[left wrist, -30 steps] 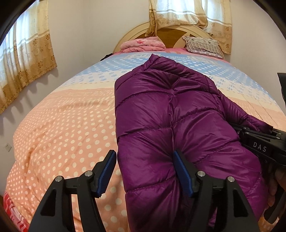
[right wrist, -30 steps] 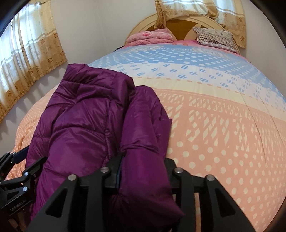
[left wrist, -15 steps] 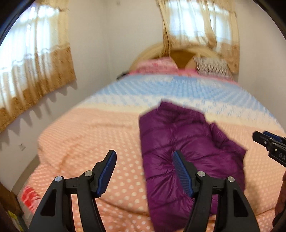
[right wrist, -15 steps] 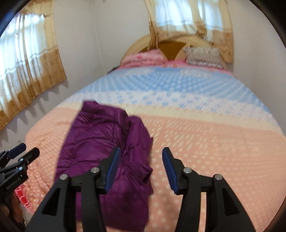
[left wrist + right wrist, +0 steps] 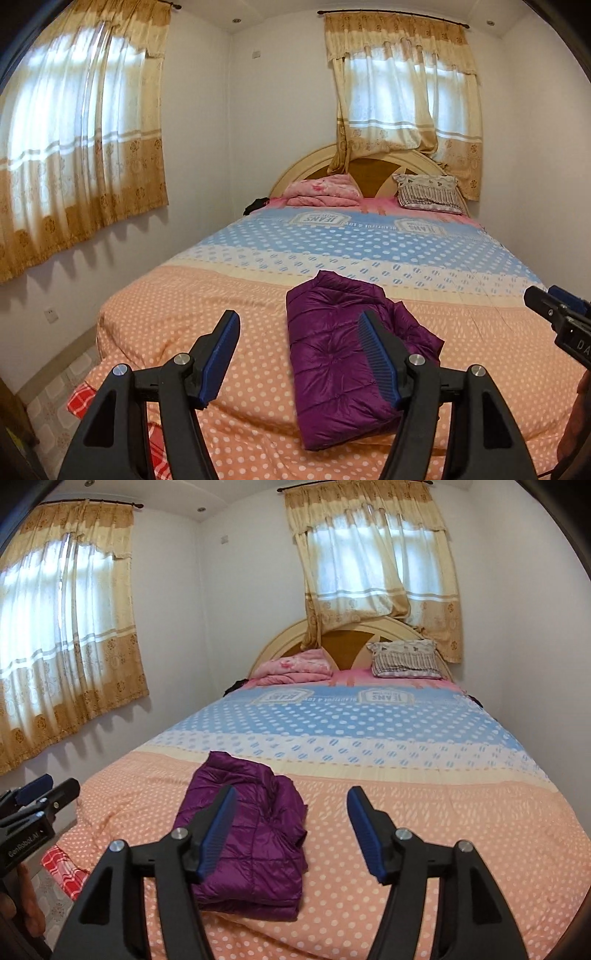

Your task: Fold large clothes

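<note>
Purple jacket (image 5: 332, 354) beyond left claw (image 5: 299, 354), untouched

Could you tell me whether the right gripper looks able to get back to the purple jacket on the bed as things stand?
Probably yes: the purple jacket lies folded in the open on the bed, and the right gripper, jaws empty and opening, has nothing between it and the jacket.

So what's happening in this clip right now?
A person holds two claws above a bed with a peach polka-dot cover. A folded purple quilted puffer jacket lies on it near the foot, untouched. The left claw is open and empty; the right claw is opening with nothing between its jaws.
</note>
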`<state>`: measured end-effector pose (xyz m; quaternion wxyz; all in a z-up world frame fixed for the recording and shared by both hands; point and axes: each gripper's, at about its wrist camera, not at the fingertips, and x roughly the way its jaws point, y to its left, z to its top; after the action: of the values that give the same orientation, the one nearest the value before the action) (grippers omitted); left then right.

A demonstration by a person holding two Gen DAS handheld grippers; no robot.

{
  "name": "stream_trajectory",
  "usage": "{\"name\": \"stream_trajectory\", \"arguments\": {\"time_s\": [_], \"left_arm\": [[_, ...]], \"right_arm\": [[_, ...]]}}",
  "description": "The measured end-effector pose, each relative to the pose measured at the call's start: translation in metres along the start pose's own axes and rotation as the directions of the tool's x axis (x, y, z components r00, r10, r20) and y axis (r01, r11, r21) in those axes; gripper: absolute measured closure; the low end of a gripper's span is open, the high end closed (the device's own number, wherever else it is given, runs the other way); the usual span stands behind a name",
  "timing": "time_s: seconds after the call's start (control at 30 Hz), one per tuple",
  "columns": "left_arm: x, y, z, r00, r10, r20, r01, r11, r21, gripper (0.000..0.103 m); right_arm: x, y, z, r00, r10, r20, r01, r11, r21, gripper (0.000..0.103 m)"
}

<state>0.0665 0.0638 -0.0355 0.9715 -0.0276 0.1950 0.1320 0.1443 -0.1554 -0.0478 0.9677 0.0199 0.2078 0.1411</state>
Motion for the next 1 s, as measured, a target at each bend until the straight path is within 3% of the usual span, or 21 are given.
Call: {"name": "stream_trajectory", "arguments": {"time_s": [1.0], "left_arm": [[0.003, 0.002, -0.005, 1.0, -0.01, -0.017, 0.01, 1.0, -0.002, 0.036]], "right_arm": [[0.0, 0.002, -0.013, 0.999, 0.042, -0.033, -0.042, 0.999, 0.003, 0.036]]}}
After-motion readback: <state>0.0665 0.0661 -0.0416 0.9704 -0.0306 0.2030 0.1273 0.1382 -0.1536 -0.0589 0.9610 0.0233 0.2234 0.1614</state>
